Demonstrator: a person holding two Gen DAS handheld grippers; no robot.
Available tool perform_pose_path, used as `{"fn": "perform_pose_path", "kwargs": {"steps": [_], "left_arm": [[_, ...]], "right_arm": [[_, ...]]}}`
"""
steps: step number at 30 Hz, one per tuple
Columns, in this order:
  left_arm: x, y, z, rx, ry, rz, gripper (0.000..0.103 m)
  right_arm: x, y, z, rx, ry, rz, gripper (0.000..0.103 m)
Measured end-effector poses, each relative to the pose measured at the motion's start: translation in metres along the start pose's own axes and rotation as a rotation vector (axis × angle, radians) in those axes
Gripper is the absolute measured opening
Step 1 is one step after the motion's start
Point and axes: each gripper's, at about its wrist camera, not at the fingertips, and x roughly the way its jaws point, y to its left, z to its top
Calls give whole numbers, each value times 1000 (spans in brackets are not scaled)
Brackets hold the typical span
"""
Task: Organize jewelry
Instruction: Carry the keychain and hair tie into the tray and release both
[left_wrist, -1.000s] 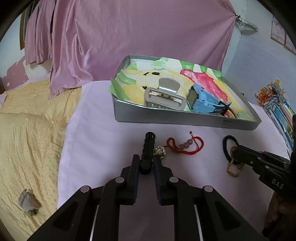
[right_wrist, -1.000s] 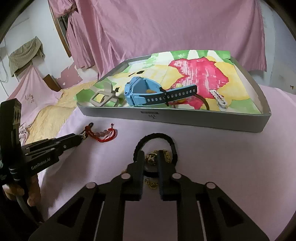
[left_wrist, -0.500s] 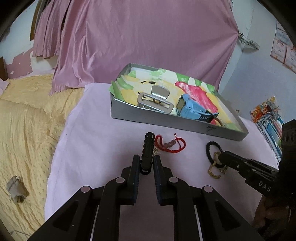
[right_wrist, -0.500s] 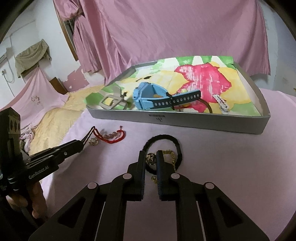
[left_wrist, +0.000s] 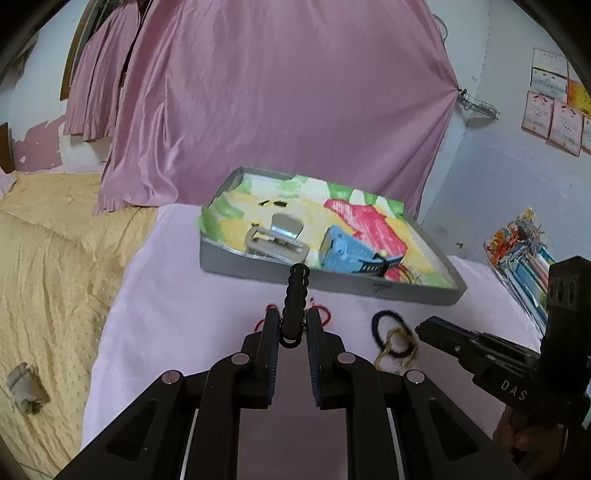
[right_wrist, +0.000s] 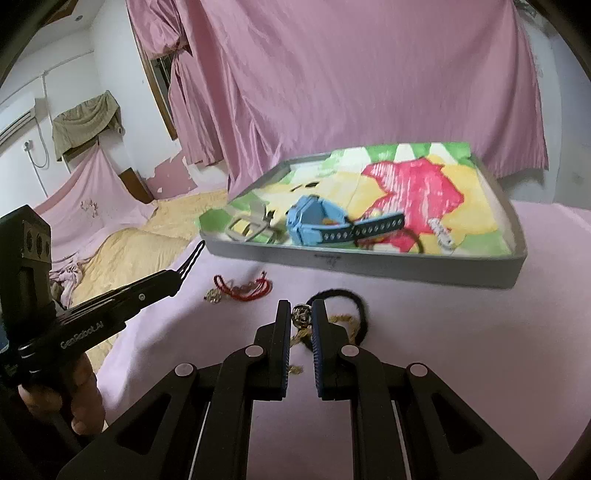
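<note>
Left gripper pinches a black ridged hair clip, which sticks up fwd between the pads, above a red cord bracelet lying on the pink-covered bench. Right gripper pinches a small metal bell charm w/ gold chain trailing over a black elastic hair tie. Grey shallow tray w/ colourful liner, beyond, holds a blue watch & silver claw clip.
</note>
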Motion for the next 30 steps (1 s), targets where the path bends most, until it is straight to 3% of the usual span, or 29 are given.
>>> {"fn": "perform_pose_path", "kwargs": {"steps": [12,20,30], "left_arm": [[35,-33,35,21,-25,-19,14],[71,-45,49,17,-3,18,14],[105,-41,58,26,60,100,14]], "right_arm": [[-7,-46,40,2,-59,-83,10],[21,-75,61,-10,4,-102,10],[61,-79,61,-11,99,-74,10]]}}
